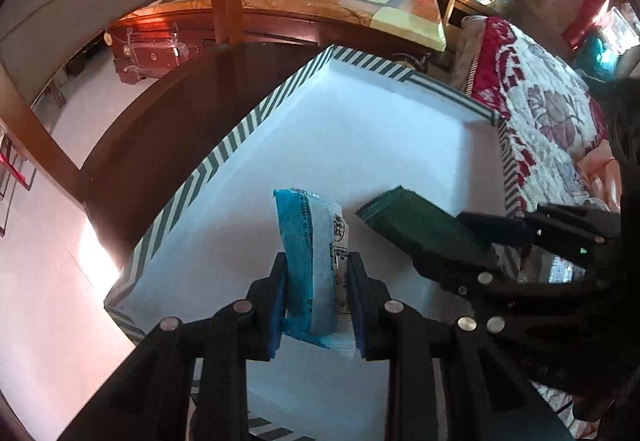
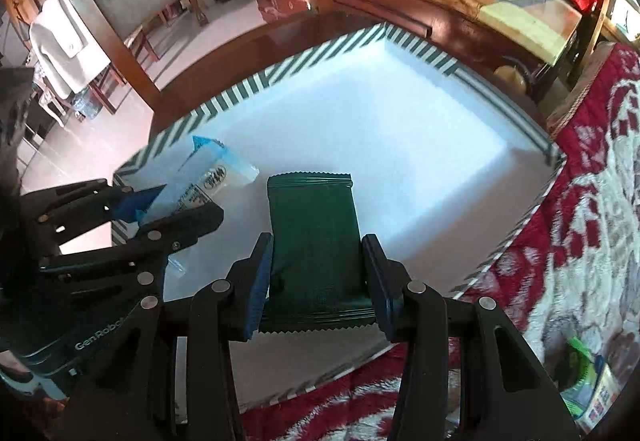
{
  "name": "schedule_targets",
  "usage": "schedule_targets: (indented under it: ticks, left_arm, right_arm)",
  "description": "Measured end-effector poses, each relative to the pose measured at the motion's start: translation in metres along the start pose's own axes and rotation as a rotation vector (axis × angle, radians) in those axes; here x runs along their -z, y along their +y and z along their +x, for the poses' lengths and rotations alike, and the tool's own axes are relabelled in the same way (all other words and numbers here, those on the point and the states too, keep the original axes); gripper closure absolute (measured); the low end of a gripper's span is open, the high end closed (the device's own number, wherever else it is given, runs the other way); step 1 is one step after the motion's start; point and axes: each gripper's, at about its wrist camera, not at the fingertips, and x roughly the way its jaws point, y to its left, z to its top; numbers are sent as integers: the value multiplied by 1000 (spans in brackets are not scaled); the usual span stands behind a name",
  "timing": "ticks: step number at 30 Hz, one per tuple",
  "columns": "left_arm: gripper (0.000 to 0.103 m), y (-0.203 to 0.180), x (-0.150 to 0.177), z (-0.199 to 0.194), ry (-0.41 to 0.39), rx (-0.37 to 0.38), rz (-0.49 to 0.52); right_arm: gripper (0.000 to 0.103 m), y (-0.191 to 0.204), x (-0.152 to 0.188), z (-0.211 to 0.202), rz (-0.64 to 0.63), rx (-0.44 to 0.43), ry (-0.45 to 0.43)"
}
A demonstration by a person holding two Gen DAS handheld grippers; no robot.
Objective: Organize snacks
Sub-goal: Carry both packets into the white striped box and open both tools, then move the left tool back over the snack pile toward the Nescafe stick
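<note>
Item 1: blue packet [image 1: 312, 265], clenched in my left tongs [image 1: 318, 301], held above the near-left part of the box [image 1: 240, 129].
Item 2: green packet [image 2: 316, 253], clenched edgewise in my right tongs [image 2: 318, 289], over the box's near edge.
Box: white inside, striped rim, bare floor, resting partly on the bed [image 2: 592, 241].
Step in hand: carrying both snacks in, by my reckoning. Next move calls for lowering each flat, side by side, then unclenching.

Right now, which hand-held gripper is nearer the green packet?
Right. The right hand-held gripper is clamped on the green packet; the left hand-held gripper is beside it, holding the blue packet.
</note>
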Motion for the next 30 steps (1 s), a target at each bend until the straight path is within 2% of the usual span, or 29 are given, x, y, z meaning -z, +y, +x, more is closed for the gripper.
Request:
schedule_targets:
  ticks: [3,7,8,10,18,23,30]
  left_arm:
    - [69,2,-1,3,9,-18,-19]
    - [34,8,-1,2,13,-44,-55]
    - [28,10,-1,1,7,-35,-67]
    - [23,13,0,-5,-10,-35,-87]
    - [19,-19,6,-33,-89,-18,-13]
    - [16,-56,10,-49,-128,56,72]
    - [15,-111,17,-55,-138,153,207]
  right_arm:
    - [59,-2,4,8,18,-21,24]
    - [53,-3,7,-1,42,-34,5]
    - [53,-5,8,-3,49,-39,5]
    - [52,-7,11,-14,70,-48,-15]
    - [48,-25,49,-75,155,-49,-140]
    - [48,-43,85,-100,198,8,-160]
    - [48,-81,145,-134,310,76,-172]
